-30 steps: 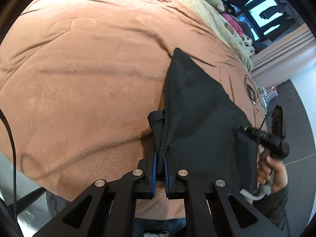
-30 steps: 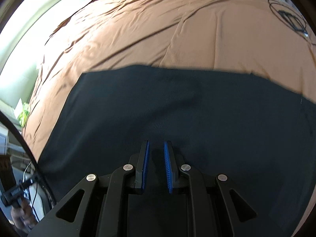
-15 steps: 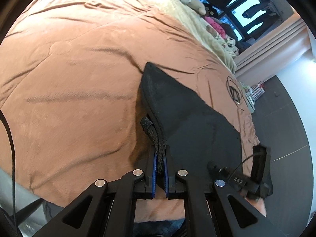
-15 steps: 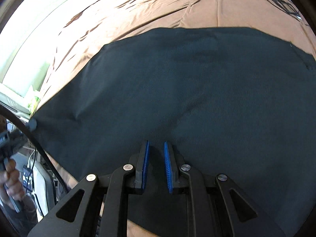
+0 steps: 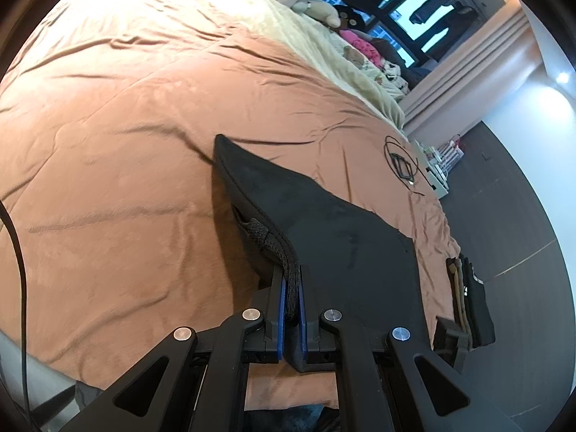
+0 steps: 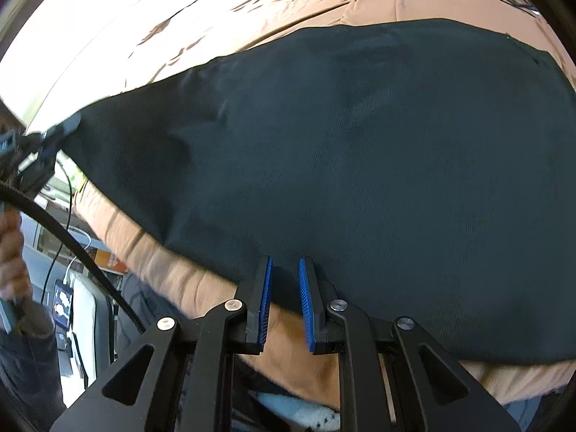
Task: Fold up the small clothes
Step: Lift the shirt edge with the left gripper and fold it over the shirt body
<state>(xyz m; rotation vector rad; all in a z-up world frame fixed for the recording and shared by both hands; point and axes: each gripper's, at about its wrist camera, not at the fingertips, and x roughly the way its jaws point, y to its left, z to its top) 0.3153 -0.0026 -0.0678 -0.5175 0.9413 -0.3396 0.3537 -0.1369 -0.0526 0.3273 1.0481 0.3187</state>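
A black garment (image 5: 334, 230) lies spread on the brown bedspread (image 5: 126, 136). My left gripper (image 5: 292, 288) is shut on its thick ribbed edge at one near corner. In the right wrist view the garment (image 6: 360, 151) fills most of the frame, flat on the bed. My right gripper (image 6: 285, 280) sits at the garment's near hem with its blue pads apart, holding nothing. The left gripper (image 6: 36, 144) shows at the far left there, at the garment's corner.
A black coiled cable with a small device (image 5: 399, 165) lies on the bedspread beyond the garment. Folded dark clothes (image 5: 471, 309) lie at the bed's right edge. Pillows and soft toys (image 5: 352, 54) are at the far end. The floor (image 5: 511, 223) is to the right.
The garment has come down from hanging to lying flat on the bed. My right gripper has let go of its hem and drawn back. My left gripper keeps its hold and has lowered.
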